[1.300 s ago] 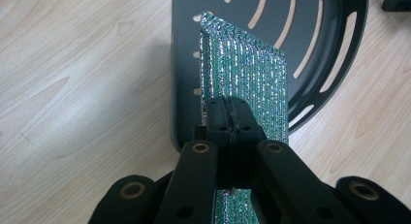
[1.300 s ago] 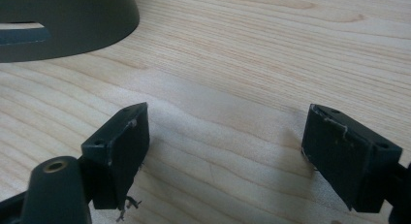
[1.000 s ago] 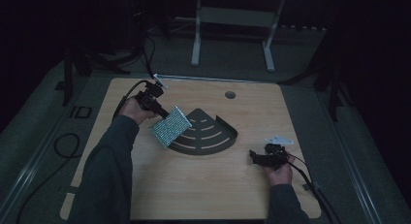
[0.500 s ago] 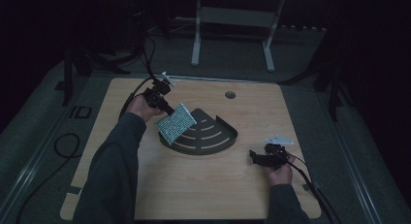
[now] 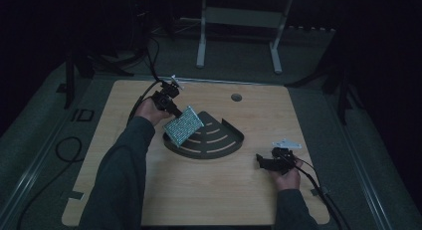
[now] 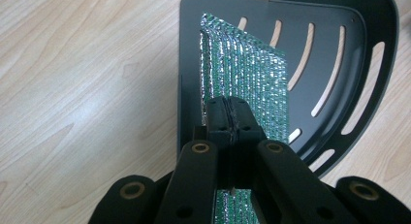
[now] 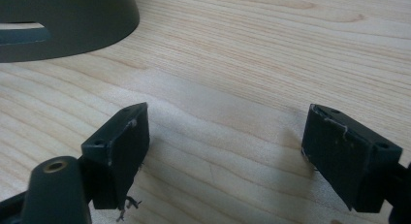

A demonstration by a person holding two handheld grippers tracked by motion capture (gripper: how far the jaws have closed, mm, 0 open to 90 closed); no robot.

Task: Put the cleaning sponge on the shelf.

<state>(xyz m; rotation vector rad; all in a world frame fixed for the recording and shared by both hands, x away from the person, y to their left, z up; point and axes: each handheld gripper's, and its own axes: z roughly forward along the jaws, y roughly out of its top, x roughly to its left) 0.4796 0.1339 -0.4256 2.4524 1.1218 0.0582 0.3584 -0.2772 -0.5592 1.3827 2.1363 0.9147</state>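
Carrying the glittery green pouch, the left gripper had drifted a little toward the table's right edge, so the pouch now hung tilted over the dark slotted tray's left corner. Its jaws were clamped tight on the pouch's near edge, the long axis pointing away over the tray. Near the front right corner, the right gripper rested wide open, empty, much farther off.

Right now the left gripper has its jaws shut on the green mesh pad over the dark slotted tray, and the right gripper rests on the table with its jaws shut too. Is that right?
Not quite. The right gripper has its jaws open, wide apart with bare table between them, as the right gripper view shows. The rest stands: the left gripper is shut on the green mesh pad over the dark slotted tray.
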